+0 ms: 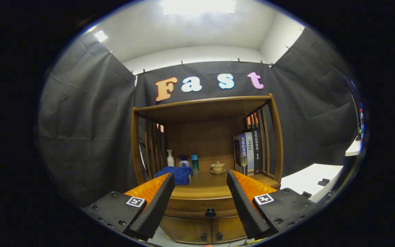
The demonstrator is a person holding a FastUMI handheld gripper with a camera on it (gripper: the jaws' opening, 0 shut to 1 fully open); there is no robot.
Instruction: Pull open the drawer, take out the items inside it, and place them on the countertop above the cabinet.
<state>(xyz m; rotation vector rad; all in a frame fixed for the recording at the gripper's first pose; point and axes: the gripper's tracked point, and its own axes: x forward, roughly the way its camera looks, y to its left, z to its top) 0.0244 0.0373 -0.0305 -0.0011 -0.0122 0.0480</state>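
Claw [201, 192] held spread and empty, fingers framing the closed drawer's knob [210, 212] for an aligned pull; surface [204, 187] above already carries a blue cloth [177, 175]

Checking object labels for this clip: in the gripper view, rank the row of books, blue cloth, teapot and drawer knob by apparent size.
1. row of books
2. blue cloth
3. teapot
4. drawer knob, close to the teapot, and it sits nearer the camera, so unsure.
The gripper is open, its fingers apart with nothing between them.
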